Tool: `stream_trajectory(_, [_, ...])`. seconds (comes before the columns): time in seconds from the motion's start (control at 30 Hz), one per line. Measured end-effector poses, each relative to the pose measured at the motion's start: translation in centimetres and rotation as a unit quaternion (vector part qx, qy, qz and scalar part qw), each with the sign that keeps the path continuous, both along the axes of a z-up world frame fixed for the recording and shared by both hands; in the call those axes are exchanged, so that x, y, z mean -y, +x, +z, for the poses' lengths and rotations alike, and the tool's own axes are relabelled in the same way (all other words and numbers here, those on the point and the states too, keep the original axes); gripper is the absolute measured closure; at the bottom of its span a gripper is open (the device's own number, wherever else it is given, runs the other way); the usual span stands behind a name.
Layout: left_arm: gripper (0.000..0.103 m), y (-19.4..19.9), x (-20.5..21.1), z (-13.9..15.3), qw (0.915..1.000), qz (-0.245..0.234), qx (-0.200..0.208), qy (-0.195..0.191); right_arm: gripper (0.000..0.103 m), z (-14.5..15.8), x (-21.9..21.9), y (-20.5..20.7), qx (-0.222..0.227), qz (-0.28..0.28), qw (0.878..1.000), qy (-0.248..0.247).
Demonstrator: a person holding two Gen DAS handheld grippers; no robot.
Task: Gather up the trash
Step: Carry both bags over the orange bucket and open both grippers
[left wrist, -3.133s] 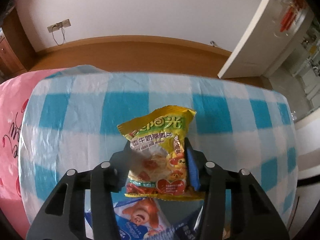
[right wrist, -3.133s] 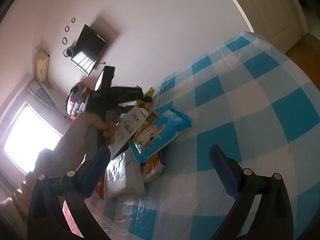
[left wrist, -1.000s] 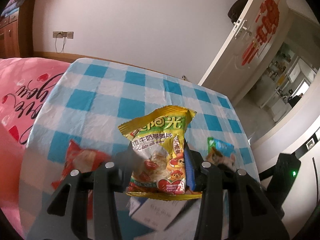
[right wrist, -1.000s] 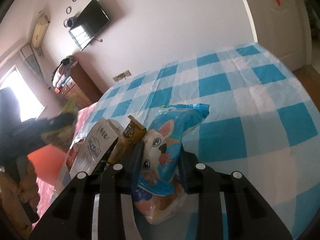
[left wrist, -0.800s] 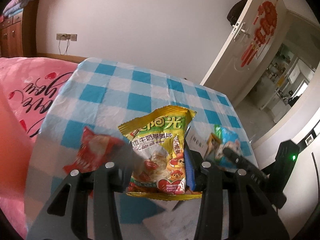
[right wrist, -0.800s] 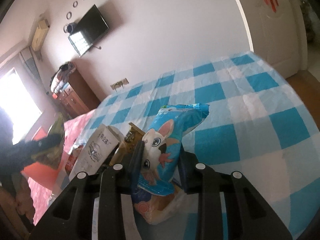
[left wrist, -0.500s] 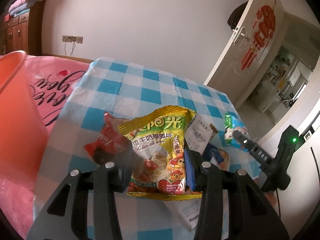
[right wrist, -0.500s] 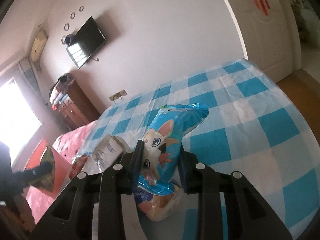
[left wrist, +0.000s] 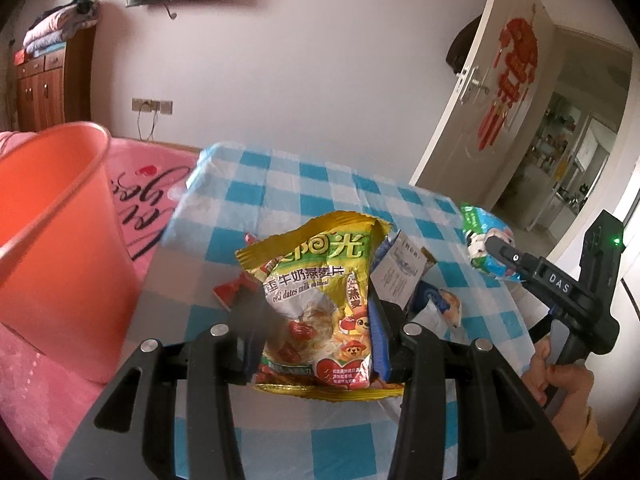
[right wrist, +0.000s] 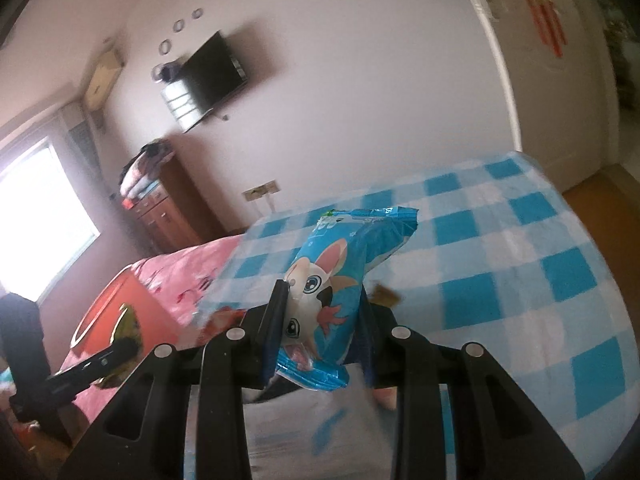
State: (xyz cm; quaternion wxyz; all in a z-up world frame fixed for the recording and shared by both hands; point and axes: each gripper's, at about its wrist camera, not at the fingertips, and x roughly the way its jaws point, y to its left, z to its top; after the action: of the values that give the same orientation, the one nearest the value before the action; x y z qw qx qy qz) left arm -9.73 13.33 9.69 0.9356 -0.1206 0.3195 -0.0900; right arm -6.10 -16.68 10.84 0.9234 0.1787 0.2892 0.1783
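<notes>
A yellow snack bag [left wrist: 320, 264] stands upright between the pads of my left gripper [left wrist: 316, 310], which is shut on it. An orange bin [left wrist: 52, 220] sits to the left of this gripper, its open rim level with the bag. My right gripper [right wrist: 322, 298] is shut on a blue snack bag [right wrist: 352, 240] with a cartoon rabbit, held above the checked table. In the left wrist view the right gripper [left wrist: 498, 248] hangs at the right with that blue bag [left wrist: 478, 232]. In the right wrist view the left gripper [right wrist: 126, 346] hovers by the bin [right wrist: 116, 312].
On the blue-and-white checked tablecloth [left wrist: 280, 184] lie a red wrapper [left wrist: 234, 288], a white paper carton [left wrist: 396, 276] and another snack pack [left wrist: 444, 304]. Pink bedding [left wrist: 136, 192] lies under the bin. A person's hand [left wrist: 560, 376] holds the right gripper's handle. An open door stands beyond the table.
My left gripper has carried the yellow bag leftward, and the orange bin has come into view beside it. My right gripper has lifted the blue bag up off the pile.
</notes>
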Motion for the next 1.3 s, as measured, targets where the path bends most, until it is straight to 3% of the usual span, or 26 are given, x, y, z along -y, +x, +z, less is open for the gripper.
stream_trajectory(0.3, [0.059, -2.4, -5.2, 3.8, 0.9966, 0.057, 0.058, -0.011, 0.070, 4.9, -8.7, -0.3, 0.019, 0.109, 0.994, -0.009])
stream_trajectory(0.53, [0.059, -4.2, -12.0, 5.4, 0.9852, 0.151, 0.081, -0.003, 0.070, 8.4, -18.6, 0.6, 0.031, 0.222, 0.974, -0.024])
stream_trajectory(0.8, [0.059, -4.2, -18.2, 5.2, 0.9690, 0.235, 0.075, 0.009, 0.069, 9.6, -29.2, 2.2, 0.029, 0.320, 0.946, -0.039])
stream_trajectory(1.1, [0.057, -3.1, -21.3, 3.5, 0.9618, 0.269, 0.051, -0.003, 0.067, 7.8, -36.0, 3.5, 0.013, 0.358, 0.932, -0.063])
stream_trajectory(1.17, [0.042, -2.9, -21.8, 3.1, 0.9605, 0.275, 0.044, -0.011, 0.054, 7.7, -36.3, 3.7, 0.013, 0.354, 0.933, -0.064])
stream_trajectory(1.23, [0.017, -3.2, -21.9, 2.9, 0.9601, 0.274, 0.052, -0.022, 0.027, 7.8, -35.6, 3.7, 0.016, 0.342, 0.938, -0.048])
stream_trajectory(1.3, [0.013, -3.3, -21.8, 3.0, 0.9580, 0.279, 0.064, -0.015, 0.018, 8.2, -34.5, 3.6, 0.028, 0.328, 0.943, -0.040])
